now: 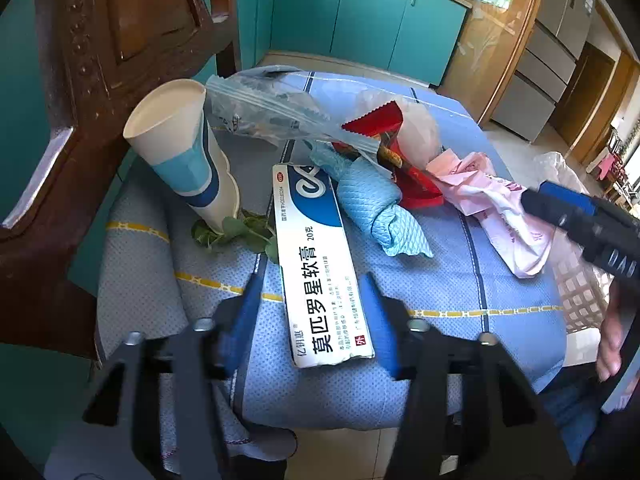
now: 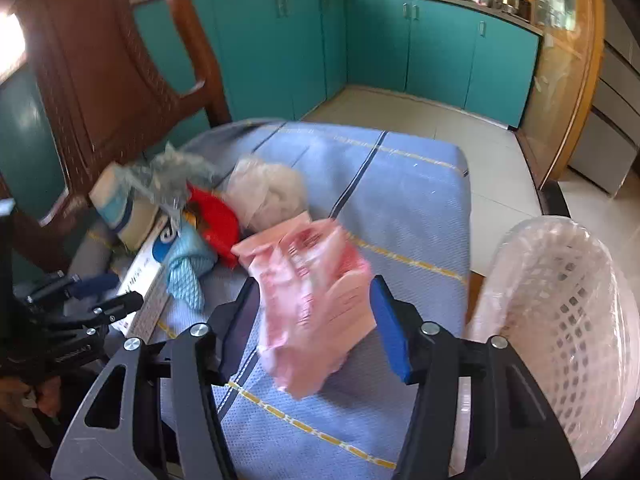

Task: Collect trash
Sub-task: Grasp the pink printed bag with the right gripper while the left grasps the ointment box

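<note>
Most trash is still lying on chair cushion [image 1: 500, 288]: cup [image 1: 180, 148], ointment box [image 1: 320, 276], blue cloth [image 1: 372, 204], red wrapper [image 1: 416, 188]. L gripper [image 1: 316, 308] is straddling box, jaws spread, no contact seen. R gripper [image 2: 316, 312] is spread around blurred pink wrapper [image 2: 312, 296]; bin [image 2: 560, 320] is just beside, looking empty.

On the chair cushion [image 1: 460, 280] the ointment box [image 1: 320, 276] lies nearest the left wrist camera, its near end between the left gripper's [image 1: 316, 320] fingers. Left of the box a paper cup [image 1: 188, 152] leans over some leaves [image 1: 236, 232]. Right of the box lies a folded cloth [image 1: 376, 208], then a crumpled wrapper [image 1: 492, 204]. Behind them a zip bag [image 1: 272, 112] overlies a snack packet [image 1: 384, 128]. A lined basket [image 2: 560, 320] stands right of the cushion.
</note>
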The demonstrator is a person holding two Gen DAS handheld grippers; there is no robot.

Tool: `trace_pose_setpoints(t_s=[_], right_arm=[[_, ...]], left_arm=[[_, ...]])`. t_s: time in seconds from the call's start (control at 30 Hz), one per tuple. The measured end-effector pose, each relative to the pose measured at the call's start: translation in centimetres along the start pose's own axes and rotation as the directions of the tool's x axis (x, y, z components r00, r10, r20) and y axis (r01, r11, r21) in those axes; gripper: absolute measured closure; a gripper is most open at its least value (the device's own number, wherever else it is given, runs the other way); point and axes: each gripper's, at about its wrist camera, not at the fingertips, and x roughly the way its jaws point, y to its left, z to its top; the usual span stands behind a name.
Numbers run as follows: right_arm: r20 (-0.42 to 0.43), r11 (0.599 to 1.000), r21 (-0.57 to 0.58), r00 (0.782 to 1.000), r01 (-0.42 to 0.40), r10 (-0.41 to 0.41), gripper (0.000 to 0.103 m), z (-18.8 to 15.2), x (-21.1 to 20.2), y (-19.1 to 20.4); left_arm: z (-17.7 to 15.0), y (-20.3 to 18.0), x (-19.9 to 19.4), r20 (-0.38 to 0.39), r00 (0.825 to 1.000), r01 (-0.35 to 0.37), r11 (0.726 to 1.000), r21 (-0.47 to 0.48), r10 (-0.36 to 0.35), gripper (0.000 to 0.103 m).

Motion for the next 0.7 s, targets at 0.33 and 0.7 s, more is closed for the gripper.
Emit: trace_pose_setpoints(t_s=[0.33, 0.7], right_arm=[[-0.064, 1.000, 0.000, 0.998, 0.030, -0.029, 0.038, -0.7, 3.1, 1.0], [-0.055, 0.999, 0.038, 0.998, -0.010, 0.012, 0.035, -0.5, 3.2, 0.9]], left_arm=[[-0.1, -1.8, 1.3, -0.034, 0.999, -0.030, 0.997, 0.064, 0.032, 0.042], [0.2, -0.7, 1.9, -0.039, 0.997, -0.060, 0.998, 0.036, 0.061, 0.057]])
